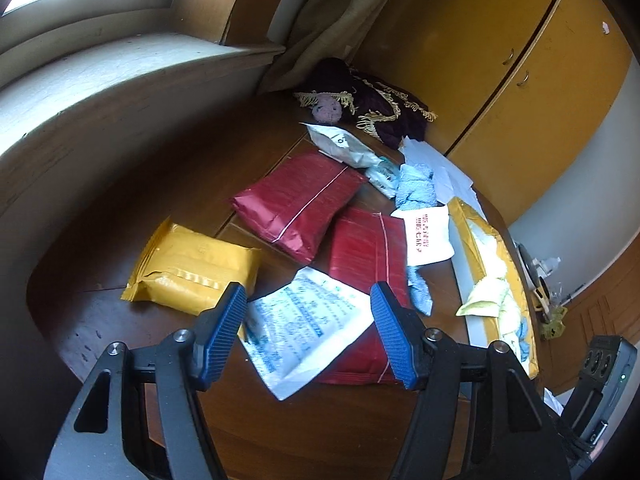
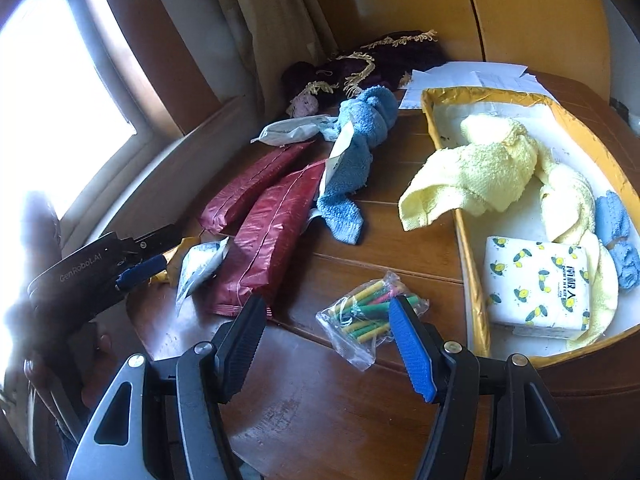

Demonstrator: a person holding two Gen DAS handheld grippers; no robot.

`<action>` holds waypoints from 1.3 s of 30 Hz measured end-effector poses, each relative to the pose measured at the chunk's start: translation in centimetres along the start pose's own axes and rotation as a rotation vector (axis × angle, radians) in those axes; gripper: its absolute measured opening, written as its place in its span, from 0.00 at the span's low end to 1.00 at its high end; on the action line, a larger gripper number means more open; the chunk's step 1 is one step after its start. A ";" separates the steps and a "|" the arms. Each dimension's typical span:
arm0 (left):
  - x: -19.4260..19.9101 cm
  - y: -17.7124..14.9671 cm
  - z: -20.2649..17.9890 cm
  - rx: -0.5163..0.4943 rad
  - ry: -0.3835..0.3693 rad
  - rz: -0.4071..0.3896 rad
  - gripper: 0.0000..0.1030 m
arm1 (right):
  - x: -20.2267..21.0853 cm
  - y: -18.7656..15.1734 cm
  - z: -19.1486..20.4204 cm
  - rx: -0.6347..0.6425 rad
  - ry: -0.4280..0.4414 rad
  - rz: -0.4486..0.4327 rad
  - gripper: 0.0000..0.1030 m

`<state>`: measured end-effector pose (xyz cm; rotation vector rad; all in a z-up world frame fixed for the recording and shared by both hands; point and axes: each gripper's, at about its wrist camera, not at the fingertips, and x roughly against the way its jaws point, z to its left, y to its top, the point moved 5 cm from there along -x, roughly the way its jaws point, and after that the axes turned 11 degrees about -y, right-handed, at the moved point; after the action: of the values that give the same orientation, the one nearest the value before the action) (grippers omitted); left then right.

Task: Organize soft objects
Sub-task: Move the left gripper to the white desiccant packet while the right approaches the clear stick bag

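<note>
A shallow tray (image 2: 474, 292) with gold-yellow walls and a white floor sits on the right side of the wooden table (image 2: 328, 392). Inside it lie a yellow towel (image 2: 492, 168) — one corner spills over the near-left wall onto the table — a white tissue pack (image 2: 538, 280) printed with small lemons, and a blue cloth (image 2: 616, 236) tucked against the far-right side. The tissue pack rests partly on the yellow towel's tail.

Outside the tray, a second blue towel (image 2: 360, 148) lies twisted on the table beside two dark red pouches (image 1: 298, 204). A yellow pouch (image 1: 192, 268) sits to their left, and a white printed packet (image 1: 304, 324) overlaps the nearer red pouch. A clear bag of coloured sticks (image 2: 370, 312) lies just left of the tray. A dark fringed cloth (image 2: 372, 60) is bunched at the back near the curtain.

The left gripper (image 1: 308, 332) hangs above the white printed packet, fingers spread and holding nothing. The right gripper (image 2: 328, 344) hovers over the bag of coloured sticks — released as well, fingers wide apart.
</note>
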<state>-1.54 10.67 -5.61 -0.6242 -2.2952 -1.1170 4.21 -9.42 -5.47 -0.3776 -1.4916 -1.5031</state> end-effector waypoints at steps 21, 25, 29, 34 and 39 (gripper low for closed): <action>-2.6 -1.3 -2.3 -0.232 0.065 0.100 0.62 | -2.0 -0.9 1.4 0.096 -0.248 0.018 0.64; -2.4 -1.7 -2.1 -0.232 0.057 0.112 0.62 | -2.6 -1.5 1.5 0.117 -0.295 0.034 0.63; -2.6 -2.2 -1.8 -0.221 0.069 0.122 0.57 | -2.9 -1.6 1.6 0.125 -0.320 0.021 0.52; -2.1 -2.9 -1.5 -0.191 0.074 0.087 0.50 | -3.0 -1.4 1.5 0.120 -0.321 0.003 0.33; -1.9 -2.9 -1.8 -0.177 0.064 0.082 0.40 | -2.7 -1.2 0.8 0.079 -0.295 -0.005 0.25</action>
<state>-1.38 7.29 -7.53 -0.7319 -2.1130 -1.2903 4.30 -7.87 -8.14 -0.5678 -1.7762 -1.4324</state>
